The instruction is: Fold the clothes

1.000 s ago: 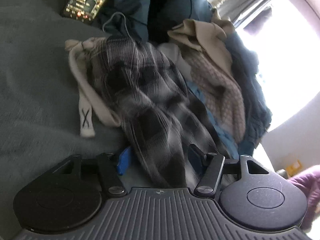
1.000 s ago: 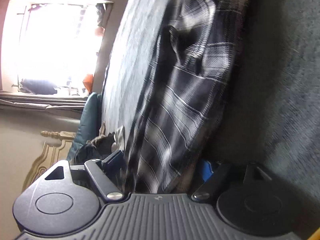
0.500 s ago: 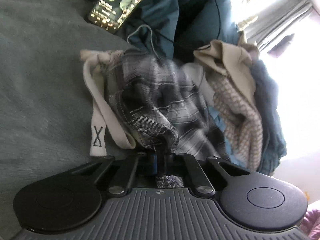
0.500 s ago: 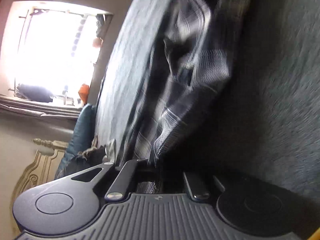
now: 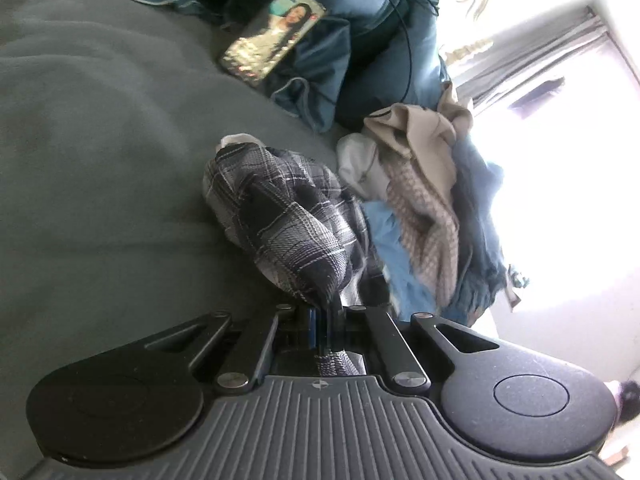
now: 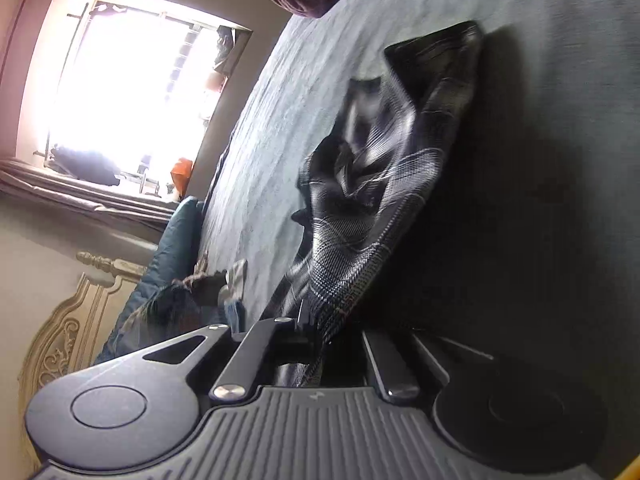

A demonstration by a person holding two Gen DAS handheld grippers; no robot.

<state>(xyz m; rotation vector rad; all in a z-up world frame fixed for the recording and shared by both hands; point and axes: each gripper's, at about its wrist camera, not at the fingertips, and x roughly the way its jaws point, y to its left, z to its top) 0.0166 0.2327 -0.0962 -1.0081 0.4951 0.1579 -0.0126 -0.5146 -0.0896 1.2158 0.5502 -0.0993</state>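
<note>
The plaid shirt (image 5: 288, 224) hangs bunched over the grey blanket (image 5: 100, 152), pinched at both ends. The left gripper (image 5: 326, 320) has its jaws pressed together on one edge; the right gripper (image 6: 316, 332) clamps another part of the same cloth (image 6: 372, 184). Just beside it lies a heap of clothes (image 5: 432, 200), with a lit phone (image 5: 272, 46) farther back.

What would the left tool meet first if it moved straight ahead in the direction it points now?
Probably the plaid shirt that the left tool already pinches, bunched right ahead; beyond lies the grey bed cover, depth unclear.
</note>
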